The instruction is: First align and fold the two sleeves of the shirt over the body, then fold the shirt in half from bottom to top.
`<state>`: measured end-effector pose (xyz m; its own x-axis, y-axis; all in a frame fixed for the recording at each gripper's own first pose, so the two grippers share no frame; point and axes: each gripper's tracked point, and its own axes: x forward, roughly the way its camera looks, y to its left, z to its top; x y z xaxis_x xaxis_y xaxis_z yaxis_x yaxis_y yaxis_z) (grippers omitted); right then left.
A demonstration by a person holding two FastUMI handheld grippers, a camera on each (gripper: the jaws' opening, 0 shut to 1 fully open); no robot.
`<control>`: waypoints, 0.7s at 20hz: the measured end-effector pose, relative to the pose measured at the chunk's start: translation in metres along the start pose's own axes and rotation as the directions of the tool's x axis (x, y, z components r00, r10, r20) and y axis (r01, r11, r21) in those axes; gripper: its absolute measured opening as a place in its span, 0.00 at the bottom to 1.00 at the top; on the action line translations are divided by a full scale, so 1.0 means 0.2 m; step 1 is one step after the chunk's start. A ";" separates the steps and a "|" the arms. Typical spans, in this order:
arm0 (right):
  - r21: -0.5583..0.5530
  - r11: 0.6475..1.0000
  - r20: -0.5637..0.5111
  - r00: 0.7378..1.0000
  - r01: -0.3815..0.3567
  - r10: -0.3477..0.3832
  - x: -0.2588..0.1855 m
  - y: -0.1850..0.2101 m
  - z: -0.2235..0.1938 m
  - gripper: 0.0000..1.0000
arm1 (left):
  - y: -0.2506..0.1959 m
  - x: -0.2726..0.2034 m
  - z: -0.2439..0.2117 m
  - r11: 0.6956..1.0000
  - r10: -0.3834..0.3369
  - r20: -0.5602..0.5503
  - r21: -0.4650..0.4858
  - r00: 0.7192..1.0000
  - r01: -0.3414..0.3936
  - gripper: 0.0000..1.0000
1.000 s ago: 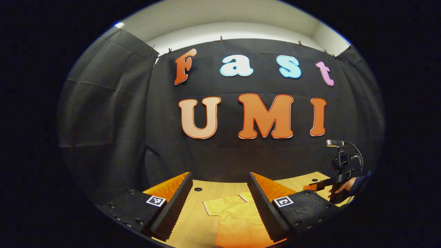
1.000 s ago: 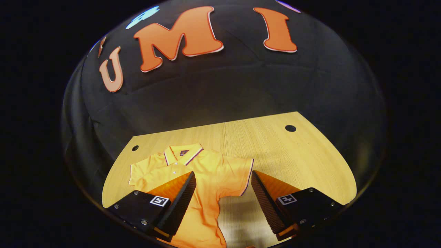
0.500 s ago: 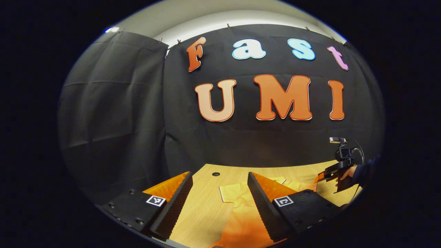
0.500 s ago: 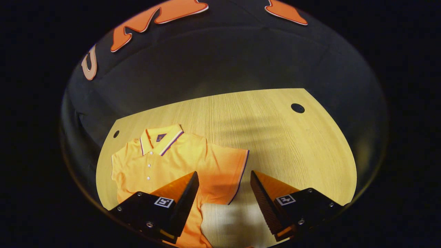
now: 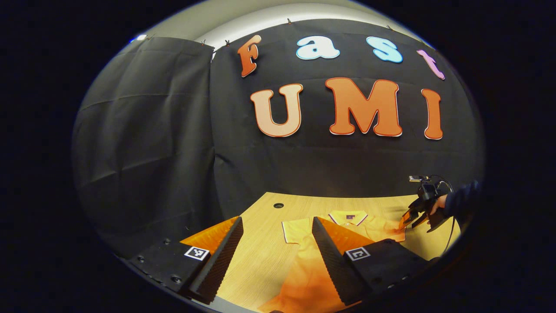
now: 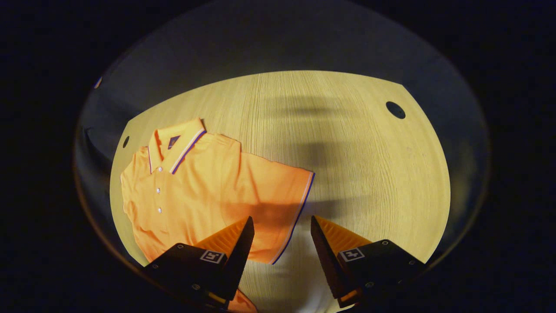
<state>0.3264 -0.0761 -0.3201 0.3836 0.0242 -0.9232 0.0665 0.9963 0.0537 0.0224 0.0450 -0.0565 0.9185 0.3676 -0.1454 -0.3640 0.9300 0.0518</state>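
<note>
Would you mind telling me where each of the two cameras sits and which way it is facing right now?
Left gripper view: rides on the left gripper, held low and facing level across the table to the booth wall; its open jaws frame the shirt; farther right, the right gripper in a hand.
Right gripper view: rides on the right gripper, tilted down at the table; its open jaws straddle the sleeve hem.
Shared: the orange shirt, its collar and the wooden table.

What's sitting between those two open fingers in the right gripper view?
The shirt's sleeve hem and bare table lie between the right gripper's fingers; nothing else.
</note>
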 end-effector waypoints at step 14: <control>-0.029 0.999 -0.082 0.996 -0.028 0.026 0.11 0.02 0.06 0.06 | -0.07 0.06 -0.05 1.000 0.001 -0.044 0.008 0.999 0.000 0.97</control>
<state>0.3450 -0.0725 -0.3351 0.3086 0.0566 -0.9495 0.0294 0.9972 0.0689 0.0368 0.0357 -0.0692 0.9106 0.3678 -0.1883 -0.3632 0.9298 0.0597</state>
